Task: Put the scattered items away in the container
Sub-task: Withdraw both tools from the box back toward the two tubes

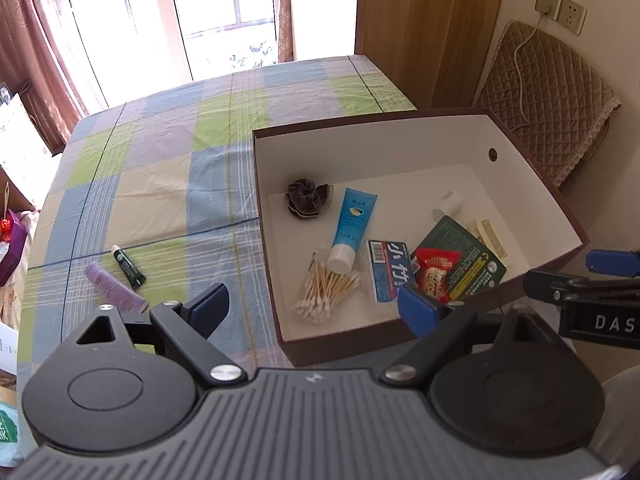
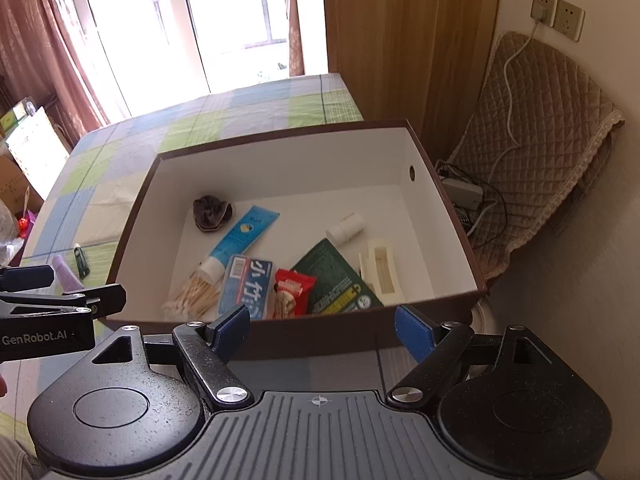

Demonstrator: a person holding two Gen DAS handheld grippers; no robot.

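Both sets of jaws stand released, holding nothing: left gripper (image 1: 316, 304), right gripper (image 2: 324, 328). Box (image 1: 532, 168) ahead holds most items; purple tube (image 1: 114, 288) and green tube (image 1: 129, 266) lie on the bed, ahead-left of the left jaws; risk: round tubes rolling or squirting from a hard pinch, or catching the box wall.

left gripper (image 1: 314, 312) jaws wide apart, empty, above the box's near edge | box (image 1: 532, 184) holds blue tube (image 1: 352, 224), cotton swabs (image 1: 326, 286), red snack packet (image 1: 434, 274) | purple tube (image 1: 114, 286) and green tube (image 1: 128, 266) lie on checked cloth (image 1: 168, 168)
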